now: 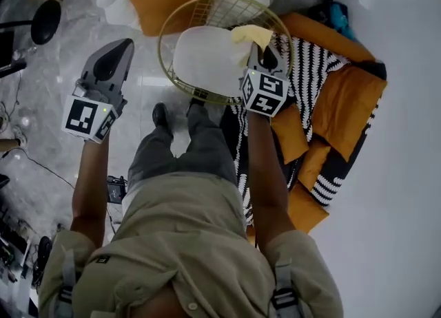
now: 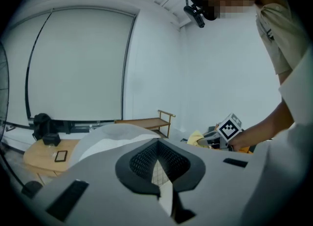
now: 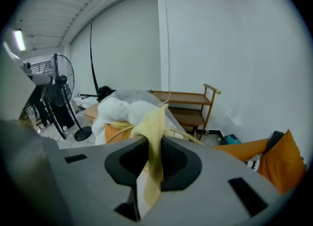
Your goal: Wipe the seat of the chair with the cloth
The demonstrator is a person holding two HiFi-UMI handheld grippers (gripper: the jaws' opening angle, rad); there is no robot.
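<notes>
**A:** Head view first. What's the setting?

**B:** A pale, marbled floor [image 1: 55, 55]. A round gold-wire chair [image 1: 213, 10] stands in front of the person, with orange cushions [image 1: 344, 100] and a striped blanket [image 1: 306, 69] at its right.

**A:** Any wiping done?

**B:** I'd judge none yet. The white seat cushion [image 1: 203, 58] lies bare. The yellow cloth [image 1: 251, 34] sits at its far right edge, pinched in the right gripper [image 1: 260, 51]. Whether cloth touches cushion I can't tell from here. The whole seat looks left to do.

**A:** And the arms?

**B:** Both reach forward. The right one stretches to the chair's right rim. The left gripper [image 1: 126, 47] hangs over bare floor, left of the chair and apart from it.

**A:** Left gripper view?

**B:** A white wall and a wooden shelf [image 2: 146, 122] lie behind. The left gripper [image 2: 157, 164] points roughly level, jaws together with nothing in them. Off to the right the cloth [image 2: 197, 137] shows beside the other gripper's marker cube [image 2: 230, 128].

**A:** Right gripper view?

**B:** A fan [image 3: 63, 80], white bedding [image 3: 122, 110] and the shelf [image 3: 183, 105] fill the background. The right gripper [image 3: 151, 159] has its jaws clamped on the cloth [image 3: 152, 124], which stands up in a fold past the tips. The chair's wire [image 3: 187, 136] runs just beyond. This gripper tilts down toward the seat, so lowering the cloth onto the cushion looks like the next job.
</notes>
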